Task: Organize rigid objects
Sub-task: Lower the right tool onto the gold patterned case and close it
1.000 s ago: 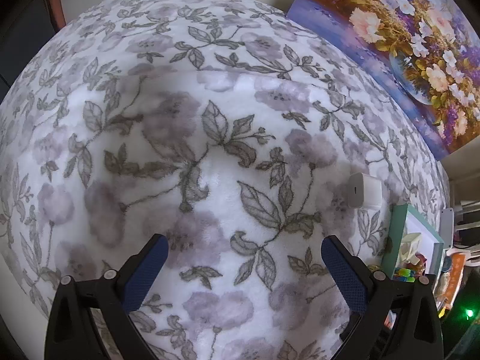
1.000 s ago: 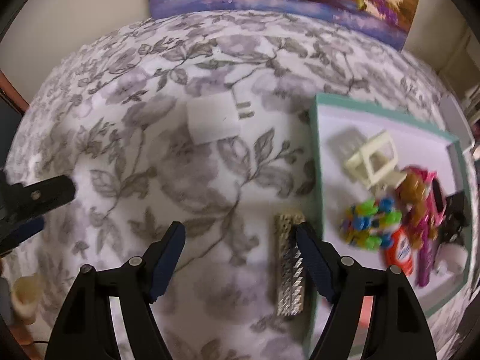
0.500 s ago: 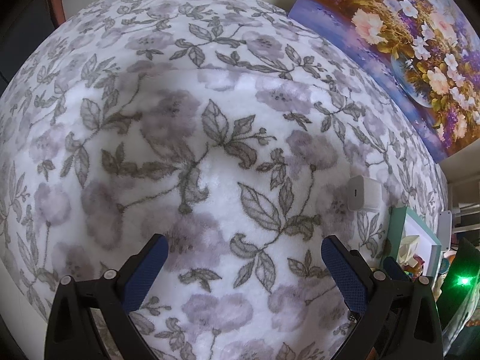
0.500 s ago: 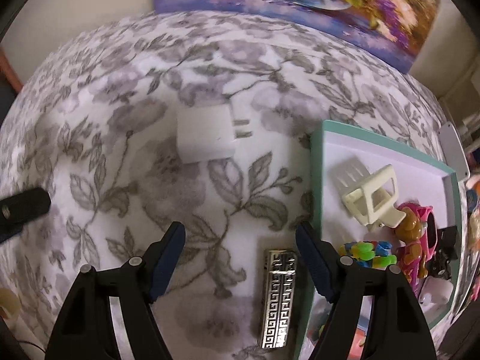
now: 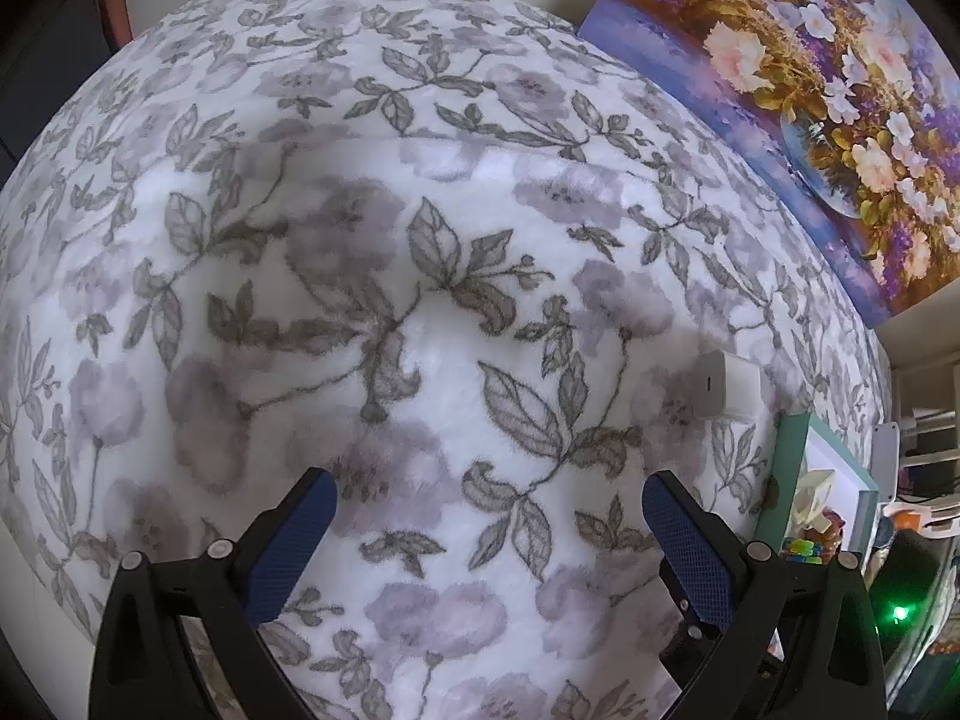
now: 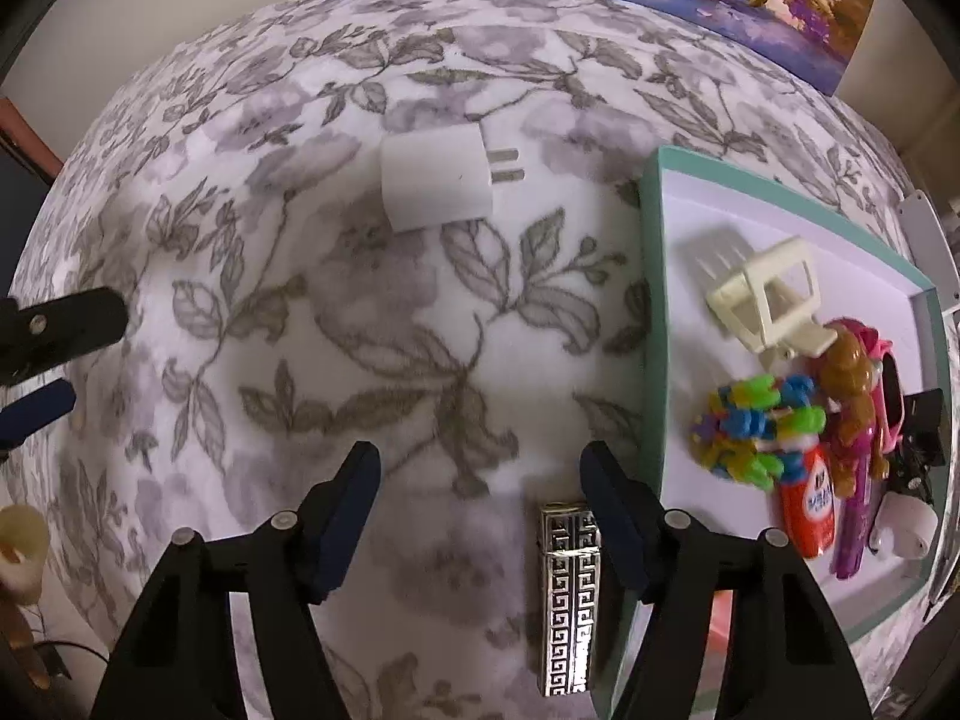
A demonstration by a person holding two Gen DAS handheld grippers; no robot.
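Two hand-held grippers hovered wide open and empty over the fleecy floral blanket (image 6: pixel 420 360). Ahead of the right hand-held gripper (image 6: pixel 480 474) lay a white, smooth-cornered charger block (image 6: pixel 437 179) (prongs pointing right). Touching its right finger lay a slim metal lighter (image 6: pixel 567 594) with an embossed key pattern, just beside the teal-rimmed tray (image 6: pixel 651 300) of plastic trinkets. Ahead-right of the left hand-held gripper (image 5: pixel 489 501), the charger block (image 5: pixel 726 385) showed again.
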